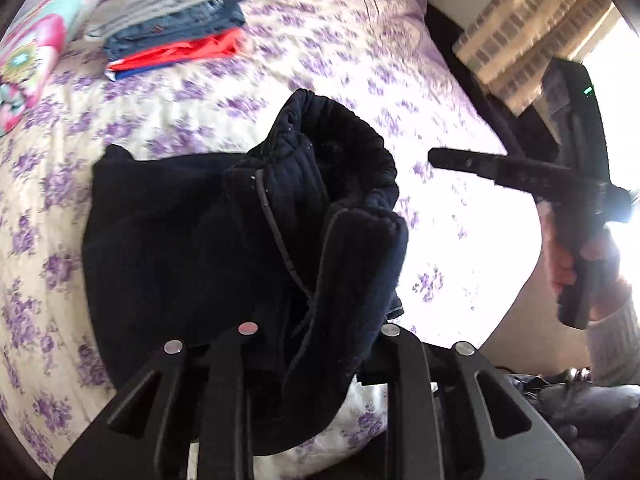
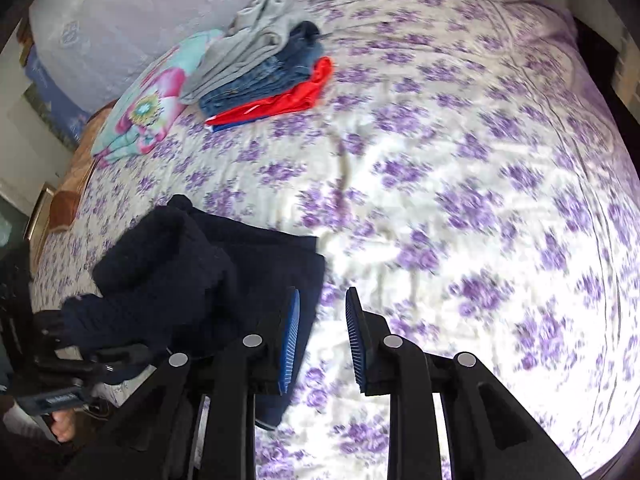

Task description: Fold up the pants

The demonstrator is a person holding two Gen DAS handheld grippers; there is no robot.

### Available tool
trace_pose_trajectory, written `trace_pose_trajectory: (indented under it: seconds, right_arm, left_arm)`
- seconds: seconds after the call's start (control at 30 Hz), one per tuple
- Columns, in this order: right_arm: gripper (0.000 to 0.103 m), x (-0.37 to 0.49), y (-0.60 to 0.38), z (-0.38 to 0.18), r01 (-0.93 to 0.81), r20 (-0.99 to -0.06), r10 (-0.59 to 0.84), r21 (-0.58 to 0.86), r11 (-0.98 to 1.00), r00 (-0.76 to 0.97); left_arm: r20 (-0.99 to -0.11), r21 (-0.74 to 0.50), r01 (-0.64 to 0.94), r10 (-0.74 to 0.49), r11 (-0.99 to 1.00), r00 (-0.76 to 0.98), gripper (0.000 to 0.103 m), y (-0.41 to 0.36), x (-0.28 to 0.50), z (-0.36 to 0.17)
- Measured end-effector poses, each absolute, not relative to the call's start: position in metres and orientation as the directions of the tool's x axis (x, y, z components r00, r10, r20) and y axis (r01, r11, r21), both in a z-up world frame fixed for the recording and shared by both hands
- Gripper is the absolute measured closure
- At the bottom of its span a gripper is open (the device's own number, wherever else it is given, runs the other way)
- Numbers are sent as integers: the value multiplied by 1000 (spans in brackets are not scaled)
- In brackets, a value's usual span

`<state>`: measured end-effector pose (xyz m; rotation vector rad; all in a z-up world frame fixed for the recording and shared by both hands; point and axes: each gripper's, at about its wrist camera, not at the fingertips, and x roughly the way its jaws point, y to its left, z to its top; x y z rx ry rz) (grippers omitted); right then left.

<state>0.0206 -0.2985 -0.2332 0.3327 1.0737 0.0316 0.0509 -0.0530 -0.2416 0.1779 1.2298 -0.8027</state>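
The left tongs are closed on the pants: in the left wrist view dark fabric fills the gap between the fingers and hides the pads, and a thick fold with a ribbed waistband rises out of them. The rest of the pants lies spread on the bed just beyond. The right tongs stand apart with nothing between their blue pads; only the bedspread shows in the gap.

The right wrist view shows the pants from the side, bunched over the left tongs at the left edge, with one flat panel reaching up beside the right tongs' left pad; whether cloth touches it is unclear in the blur. The left wrist view alone shows the right tongs from outside, held in a hand off the bed's right edge.

Far across the bed sits a stack of clothes: grey on top, denim, then red. A flowered pillow lies beside it.
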Motion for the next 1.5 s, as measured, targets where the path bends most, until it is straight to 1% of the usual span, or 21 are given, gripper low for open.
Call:
trace_pose_trajectory:
  seconds: [0.03, 0.1, 0.17, 0.2, 0.23, 0.3, 0.4, 0.47, 0.53, 0.6, 0.7, 0.73, 0.77, 0.83, 0.93, 1.0, 1.17, 1.23, 1.3, 1.33, 1.5]
  right_arm:
    - [78, 11, -311, -239, 159, -857, 188, 296, 942, 480]
    - [78, 7, -321, -253, 192, -863, 208, 325, 926, 461]
    - [78, 7, -307, -267, 188, -865, 243, 353, 917, 440]
    - [78, 7, -303, -272, 175, -862, 264, 368, 913, 432]
    - [73, 11, -295, -274, 163, -858, 286, 384, 909, 426]
    - [63, 12, -292, -273, 144, -851, 313, 404, 903, 421]
    - [60, 12, -286, -260, 102, -843, 308, 389, 916, 441]
    - [57, 18, -283, -251, 62, -833, 322, 388, 919, 449]
    - [57, 28, -278, -245, 24, -818, 376, 428, 903, 435]
    - [56, 38, -270, -246, -2, -804, 431, 472, 882, 409]
    - [53, 61, -251, -263, -35, -845, 403, 419, 907, 352]
    - [64, 68, -246, -272, -41, -848, 409, 421, 906, 337]
    - [85, 74, -243, -280, -42, -845, 417, 428, 903, 334]
    - [89, 79, -238, -277, -77, -845, 394, 393, 916, 362]
    - [92, 76, -237, -250, -92, -840, 321, 313, 945, 438]
    - [92, 73, -241, -244, -76, -842, 307, 305, 949, 444]
    - [89, 67, -253, -294, 34, -904, 334, 355, 934, 268]
    - [84, 61, -254, -294, 23, -908, 332, 349, 937, 256]
    - [71, 60, -257, -289, 24, -921, 308, 323, 946, 239]
    - [69, 60, -258, -283, 20, -931, 288, 300, 954, 225]
    - [67, 58, -256, -220, -98, -941, 144, 119, 988, 307]
  left_arm:
    - [-914, -229, 645, -389, 729, 115, 78, -71, 48, -257]
    - [-950, -94, 688, -272, 720, 156, 67, -103, 38, -290]
    - [-955, -5, 724, -217, 690, 201, 36, -123, 22, -301]
    - [-954, 36, 739, -198, 673, 227, 32, -130, 12, -299]
    - [-951, 61, 749, -189, 659, 244, 32, -133, 7, -294]
    - [-947, 12, 763, -237, 646, 215, 31, -126, 1, -277]
    - [-906, -166, 719, -392, 675, 159, 30, -90, 7, -238]
    - [-866, -252, 648, -467, 719, 181, 20, -56, 18, -215]
    - [-841, -292, 553, -485, 780, 240, 15, -21, 35, -203]
    - [-863, -295, 457, -440, 839, 250, 16, 11, 55, -216]
    - [-878, -356, 341, -436, 870, 196, 23, 39, 72, -250]
    - [-876, -384, 320, -451, 866, 169, 27, 37, 75, -258]
    - [-877, -398, 311, -457, 863, 149, 30, 30, 76, -268]
    - [-885, -393, 318, -449, 863, 125, 35, 17, 73, -280]
    - [-897, -354, 342, -420, 871, 141, 35, 3, 62, -283]
    - [-900, -343, 339, -410, 876, 148, 33, -2, 63, -287]
    - [-923, -266, 410, -353, 872, 153, 15, -21, 59, -301]
    - [-934, -214, 457, -318, 863, 162, 14, -28, 53, -300]
    - [-932, -232, 458, -330, 858, 147, 15, -25, 56, -298]
    - [-929, -255, 447, -345, 857, 132, 16, -21, 59, -296]
    - [-885, -350, 402, -440, 846, 156, 20, 16, 59, -259]
